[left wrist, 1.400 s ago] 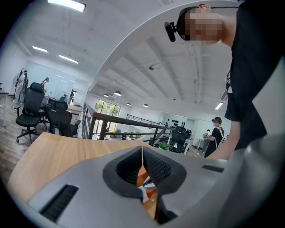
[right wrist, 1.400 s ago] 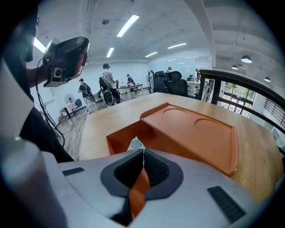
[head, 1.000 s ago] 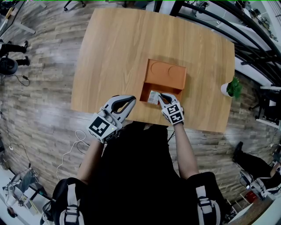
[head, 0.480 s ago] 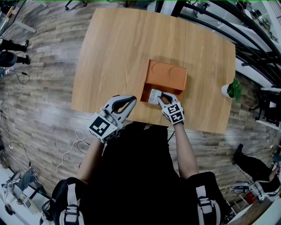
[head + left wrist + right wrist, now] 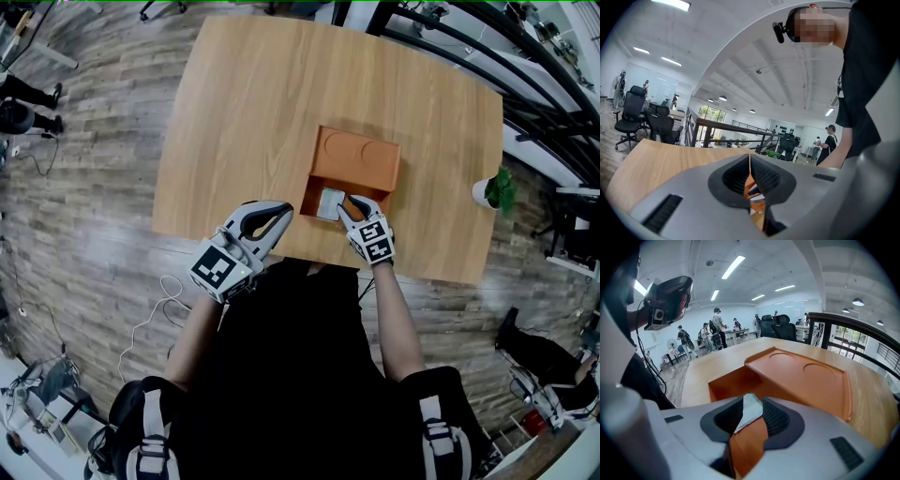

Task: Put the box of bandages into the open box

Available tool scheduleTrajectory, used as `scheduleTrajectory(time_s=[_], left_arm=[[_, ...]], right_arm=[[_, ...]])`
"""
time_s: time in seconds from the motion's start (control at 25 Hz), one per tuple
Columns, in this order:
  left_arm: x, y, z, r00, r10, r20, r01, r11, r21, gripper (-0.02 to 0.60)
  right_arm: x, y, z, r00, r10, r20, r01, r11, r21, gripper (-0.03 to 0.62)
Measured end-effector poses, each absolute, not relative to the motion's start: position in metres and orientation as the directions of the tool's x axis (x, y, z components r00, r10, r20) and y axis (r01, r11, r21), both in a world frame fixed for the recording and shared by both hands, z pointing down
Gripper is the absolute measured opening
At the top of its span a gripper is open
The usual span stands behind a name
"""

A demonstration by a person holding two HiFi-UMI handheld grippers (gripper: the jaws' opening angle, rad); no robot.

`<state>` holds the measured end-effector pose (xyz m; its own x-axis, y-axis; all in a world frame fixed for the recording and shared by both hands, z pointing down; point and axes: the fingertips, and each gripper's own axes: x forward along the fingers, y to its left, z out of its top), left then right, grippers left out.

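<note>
The orange open box (image 5: 367, 161) lies on the wooden table (image 5: 253, 103), its open compartment facing me. The pale grey box of bandages (image 5: 329, 203) lies flat inside that compartment. My right gripper (image 5: 350, 207) hovers at the bandage box's right edge, its jaws opening. In the right gripper view the bandage box (image 5: 751, 408) shows in the gap between the spread pads, with orange box wall (image 5: 740, 380) behind it. My left gripper (image 5: 282, 215) is shut on nothing, over the table's near edge left of the orange box.
A small potted plant (image 5: 494, 187) stands at the table's right edge. The orange box's lid part (image 5: 811, 373) carries two round recesses. Wooden flooring surrounds the table, with railings at the upper right.
The bandage box went from tilted in the right gripper's grip to lying flat in the orange box. The right jaws have spread apart. The left gripper stayed put.
</note>
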<state>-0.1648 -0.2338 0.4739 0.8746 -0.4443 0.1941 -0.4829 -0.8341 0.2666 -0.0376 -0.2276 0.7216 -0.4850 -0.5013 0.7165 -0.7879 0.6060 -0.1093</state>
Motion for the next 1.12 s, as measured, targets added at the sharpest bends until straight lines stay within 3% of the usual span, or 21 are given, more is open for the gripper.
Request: scheduleTrajectory(time_s=[0.24,0.64,1.12], left_arm=[[-0.163,-0.231,0.47,0.878,-0.439,0.193,-0.477,-0.84,0.26,0.029],[-0.147,-0.226,0.463,0.872,-0.456,0.177,-0.488,-0.836,0.249,0.029],[-0.135,-0.221,0.447,0.826,-0.532,0.189,-0.563,-0.796,0.222,0.029]], right_arm=[[-0.033,-0.225,0.712,-0.478,-0.526,0.703,-0.796,0.598,-0.095,0.12],[-0.022,-0.219,0.684,-0.506,-0.56,0.656,-0.775,0.629,-0.061,0.04],[0.001,-0.203,0.644,-0.573,-0.563,0.596,-0.74,0.668,-0.081,0.03]])
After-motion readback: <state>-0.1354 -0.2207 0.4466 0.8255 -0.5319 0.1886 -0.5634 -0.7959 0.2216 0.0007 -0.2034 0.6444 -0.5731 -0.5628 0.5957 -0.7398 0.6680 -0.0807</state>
